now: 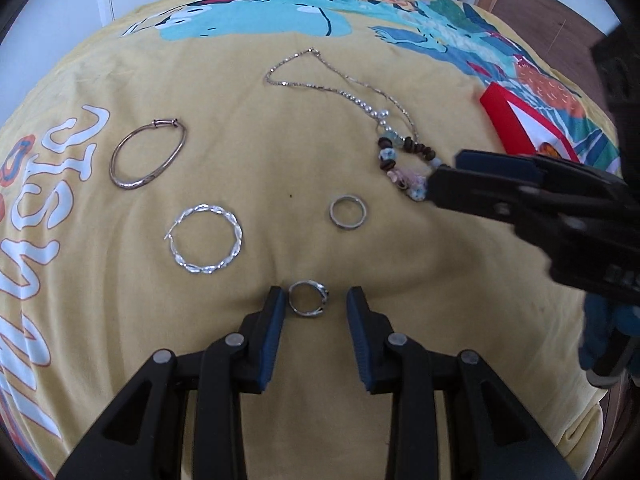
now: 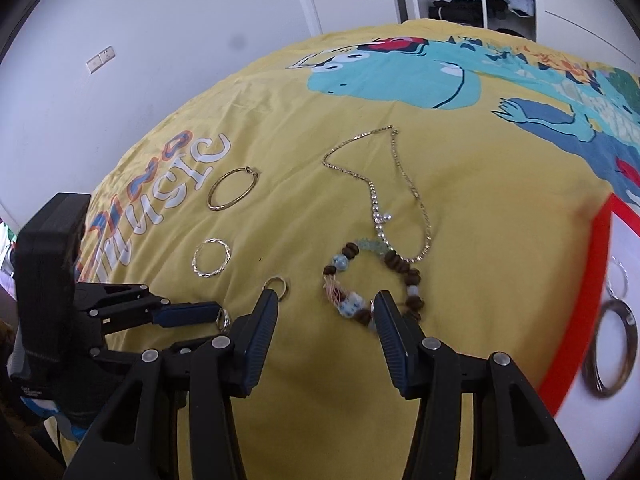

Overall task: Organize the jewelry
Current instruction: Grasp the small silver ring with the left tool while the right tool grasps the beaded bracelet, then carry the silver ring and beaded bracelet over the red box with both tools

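**Both tools open over the jewelry on the bed**

Left wrist view: the left tool [image 1: 316, 300] stands partly open, holding nothing, with a small ring [image 1: 309, 298] lying between its fingers on the yellow bed cover [image 1: 280, 160]. The ring looks light, stiff and slippery; it probably needs a pinch across its band. A plain ring [image 1: 348, 212] lies just ahead, a twisted hoop [image 1: 206, 240] ahead-left.

Right wrist view: the right tool [image 2: 326, 302] is open and empty, and its right finger overlaps the bead bracelet [image 2: 374, 276]. The bracelet looks limp, so gripping a few beads should work. The red tray [image 2: 600, 264] sits to its right.
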